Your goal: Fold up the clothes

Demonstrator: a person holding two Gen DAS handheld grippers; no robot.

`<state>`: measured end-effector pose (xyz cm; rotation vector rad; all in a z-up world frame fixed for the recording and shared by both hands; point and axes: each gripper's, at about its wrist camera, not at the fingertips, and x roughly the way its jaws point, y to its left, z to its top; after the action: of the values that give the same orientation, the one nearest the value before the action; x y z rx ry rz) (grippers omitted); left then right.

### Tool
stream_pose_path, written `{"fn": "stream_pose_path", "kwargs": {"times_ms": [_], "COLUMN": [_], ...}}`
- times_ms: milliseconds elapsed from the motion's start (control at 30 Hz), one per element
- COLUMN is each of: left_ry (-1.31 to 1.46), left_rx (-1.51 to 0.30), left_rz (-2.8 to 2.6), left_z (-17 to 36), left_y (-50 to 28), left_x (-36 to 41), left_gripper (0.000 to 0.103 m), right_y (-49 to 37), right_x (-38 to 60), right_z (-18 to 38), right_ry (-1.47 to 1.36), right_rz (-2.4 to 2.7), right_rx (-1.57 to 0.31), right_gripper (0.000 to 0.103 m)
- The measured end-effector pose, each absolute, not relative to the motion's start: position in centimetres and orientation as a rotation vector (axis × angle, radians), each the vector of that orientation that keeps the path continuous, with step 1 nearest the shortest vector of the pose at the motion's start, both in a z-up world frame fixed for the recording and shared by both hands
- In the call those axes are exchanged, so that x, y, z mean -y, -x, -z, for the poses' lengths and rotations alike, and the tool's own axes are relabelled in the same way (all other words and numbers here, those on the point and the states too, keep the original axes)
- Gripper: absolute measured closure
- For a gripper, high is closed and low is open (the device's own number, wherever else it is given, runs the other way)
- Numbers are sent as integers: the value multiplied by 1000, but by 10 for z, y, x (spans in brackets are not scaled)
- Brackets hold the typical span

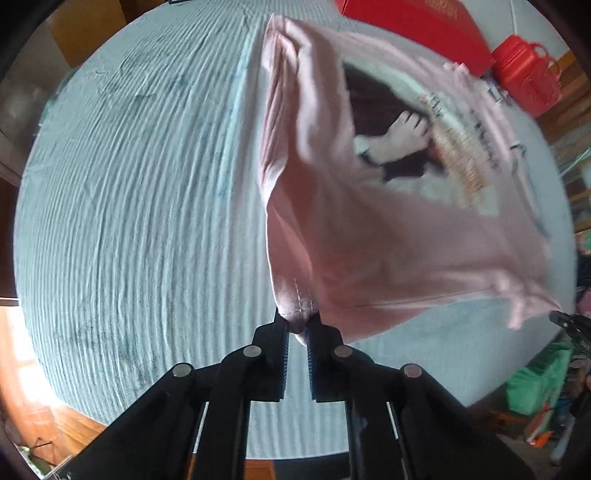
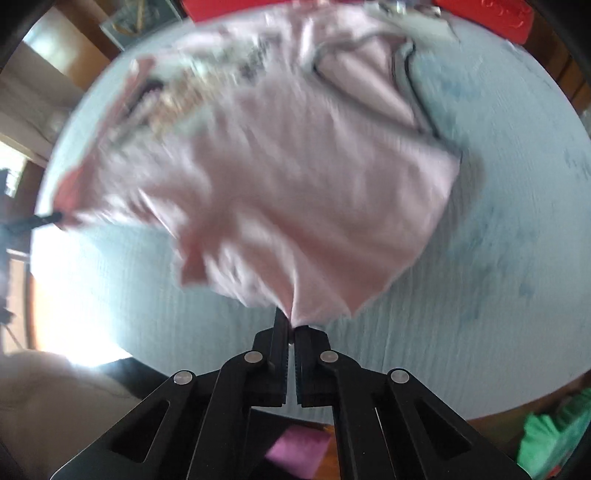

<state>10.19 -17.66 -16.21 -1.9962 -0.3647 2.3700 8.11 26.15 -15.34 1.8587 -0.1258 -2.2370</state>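
A pink T-shirt (image 1: 369, 236) with a dark printed picture hangs lifted above a round table under a pale blue ribbed cloth (image 1: 140, 221). My left gripper (image 1: 298, 325) is shut on a hem corner of the shirt. My right gripper (image 2: 291, 328) is shut on another corner of the same shirt (image 2: 295, 184), which is blurred in the right wrist view. The right gripper's tips show at the right edge of the left wrist view (image 1: 565, 321). The left gripper's tips show at the left edge of the right wrist view (image 2: 40, 219).
A red box (image 1: 424, 26) and a red plastic container (image 1: 524, 74) stand at the table's far edge. A green bag (image 1: 535, 384) lies off the table to the right. A purple item (image 2: 299, 450) lies below the table's near edge. The table cloth also shows in the right wrist view (image 2: 498, 277).
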Motion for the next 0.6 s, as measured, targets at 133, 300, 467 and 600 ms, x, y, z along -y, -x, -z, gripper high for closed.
{"fn": "stream_pose_path", "kwargs": {"times_ms": [133, 300, 467, 600], "left_ry": [1982, 2053, 1930, 1900], "left_rx": [416, 392, 326, 236], "left_rz": [-2321, -2268, -2442, -2523], "left_z": [144, 138, 98, 98], "left_y": [-51, 23, 39, 28], "left_x": [192, 189, 202, 206], "left_gripper": [94, 83, 25, 25], "right_y": [-28, 57, 85, 65], "right_x": [-273, -287, -302, -314], "right_z": [115, 117, 113, 112], "right_ry": [-1786, -1875, -1881, -1869], "right_rz": [2258, 2231, 2286, 2314], "right_rx": [179, 136, 120, 142], "right_gripper": [100, 84, 79, 79]}}
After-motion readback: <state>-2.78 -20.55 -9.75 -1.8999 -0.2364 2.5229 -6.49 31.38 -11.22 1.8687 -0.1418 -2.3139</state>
